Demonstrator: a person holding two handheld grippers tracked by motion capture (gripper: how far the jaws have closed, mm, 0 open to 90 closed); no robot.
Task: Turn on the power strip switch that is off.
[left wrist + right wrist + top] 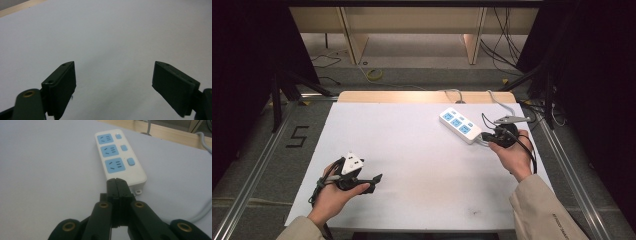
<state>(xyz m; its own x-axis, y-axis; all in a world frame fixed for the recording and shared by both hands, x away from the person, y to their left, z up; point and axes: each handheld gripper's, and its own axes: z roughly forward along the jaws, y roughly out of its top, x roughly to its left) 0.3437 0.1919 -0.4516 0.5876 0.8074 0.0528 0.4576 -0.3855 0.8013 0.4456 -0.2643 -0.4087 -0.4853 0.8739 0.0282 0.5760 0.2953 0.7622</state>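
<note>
A white power strip (456, 124) with three blue sockets and three blue switches lies at the back right of the white table top (412, 150). In the right gripper view the power strip (117, 157) runs away from me. My right gripper (117, 182) is shut with nothing between its jaws, its tips right at the strip's near end. In the high view the right gripper (486, 136) points left at that end. My left gripper (374, 183) rests low at the front left in a hand. It stands wide open (113, 75) over bare white surface.
The strip's grey cable (202, 213) leaves its near end, curves right, and the cable (496, 100) runs off past the wooden back edge (427, 97). Metal frame rails (257, 160) flank the table. A "5" mark (298, 136) is on the floor at left.
</note>
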